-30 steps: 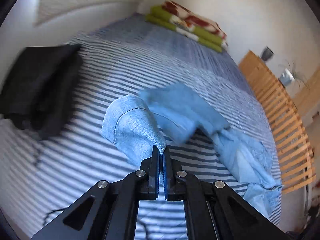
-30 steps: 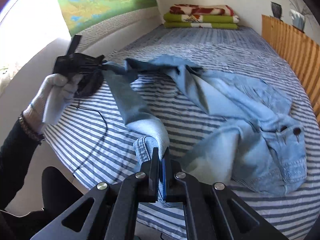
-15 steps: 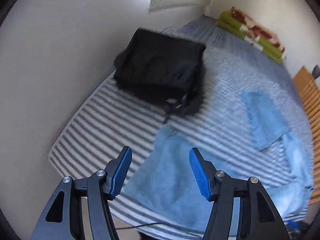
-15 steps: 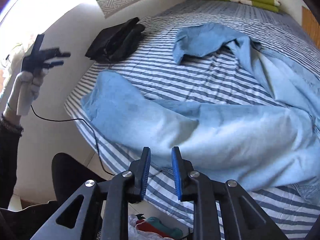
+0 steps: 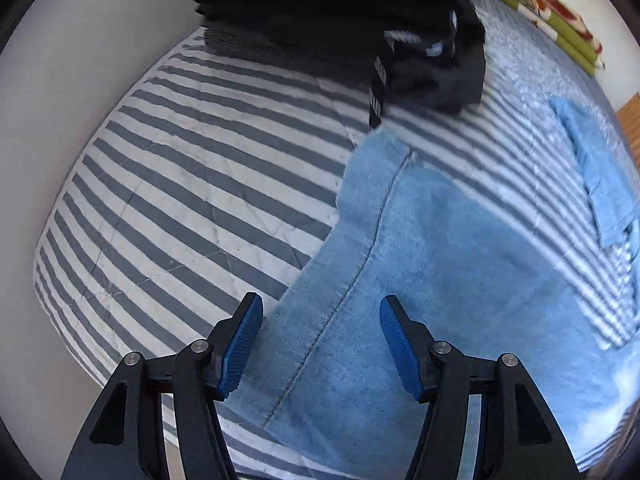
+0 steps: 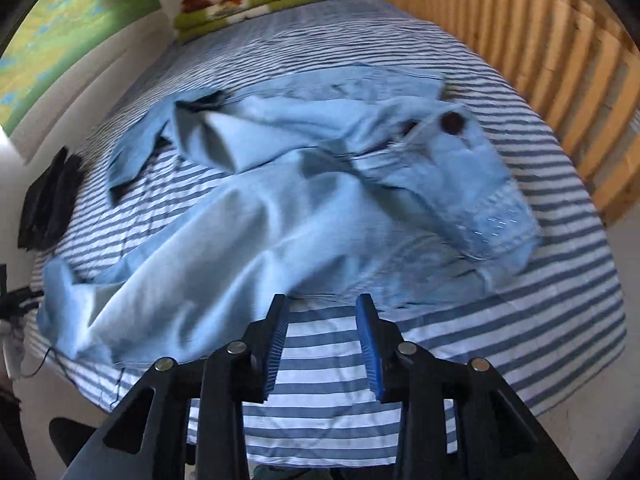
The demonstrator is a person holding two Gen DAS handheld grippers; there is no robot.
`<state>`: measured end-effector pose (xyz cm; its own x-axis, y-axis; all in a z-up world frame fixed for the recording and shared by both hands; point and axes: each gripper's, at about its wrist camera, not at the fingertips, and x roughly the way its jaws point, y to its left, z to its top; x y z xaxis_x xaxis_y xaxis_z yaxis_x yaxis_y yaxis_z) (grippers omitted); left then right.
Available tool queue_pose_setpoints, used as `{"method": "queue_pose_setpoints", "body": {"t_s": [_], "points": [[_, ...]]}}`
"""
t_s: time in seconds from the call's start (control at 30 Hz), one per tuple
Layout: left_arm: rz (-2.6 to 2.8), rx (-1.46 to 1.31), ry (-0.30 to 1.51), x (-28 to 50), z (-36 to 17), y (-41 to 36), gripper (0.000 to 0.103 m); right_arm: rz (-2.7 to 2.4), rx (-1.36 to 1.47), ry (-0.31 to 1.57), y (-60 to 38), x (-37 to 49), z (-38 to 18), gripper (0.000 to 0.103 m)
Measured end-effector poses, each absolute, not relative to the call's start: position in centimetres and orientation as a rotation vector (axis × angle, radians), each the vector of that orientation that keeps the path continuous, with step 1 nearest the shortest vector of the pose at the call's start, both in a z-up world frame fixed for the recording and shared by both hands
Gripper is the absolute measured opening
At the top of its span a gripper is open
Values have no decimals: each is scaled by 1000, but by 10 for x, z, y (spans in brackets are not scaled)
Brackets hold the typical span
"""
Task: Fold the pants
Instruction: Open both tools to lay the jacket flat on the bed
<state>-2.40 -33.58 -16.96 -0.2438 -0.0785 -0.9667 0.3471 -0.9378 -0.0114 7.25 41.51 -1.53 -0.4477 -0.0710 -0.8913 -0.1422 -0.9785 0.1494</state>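
Hovering grippers, seemingly clear of pants [image 6: 256, 216]

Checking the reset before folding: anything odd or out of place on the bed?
The jeans lie crumpled across the bed, one leg twisted over itself. A thin cable hangs off the near-left edge. Nothing is spilled.

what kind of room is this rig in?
Most likely a bedroom in a home: a bed with a striped sheet, folded blankets stacked at its far end, a wooden slatted rail alongside. Light-blue jeans lie spread on the bed.
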Motion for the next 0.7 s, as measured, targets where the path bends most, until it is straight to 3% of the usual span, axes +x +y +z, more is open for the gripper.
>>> {"method": "queue_pose_setpoints", "body": {"t_s": [0.03, 0.13, 0.2, 0.43, 0.57, 0.6, 0.63, 0.7], "points": [[-2259, 1742, 298, -26, -178, -330, 41, 2577, -1596, 325, 432, 73, -18, 37], [-2277, 1727, 254, -19, -180, -318, 19, 2482, -1557, 422, 477, 70, -30, 41], [-2277, 1717, 243, -17, -175, -315, 12, 2416, -1536, 500, 503, 69, -39, 43], [-2337, 1611, 361, 2, -129, -328, 10, 2263, -1524, 474, 546, 54, -69, 56], [-2380, 1562, 402, 15, -90, -336, 9, 2279, -1593, 625, 550, 43, -90, 56], [-2389, 1553, 402, 16, -87, -342, 9, 2285, -1599, 650, 547, 41, -93, 54], [-2395, 1544, 401, 18, -82, -344, 9, 2306, -1600, 672, 542, 37, -93, 40], [-2401, 1536, 386, 25, -71, -344, 9, 2348, -1600, 637, 531, 33, -91, 20]]}}
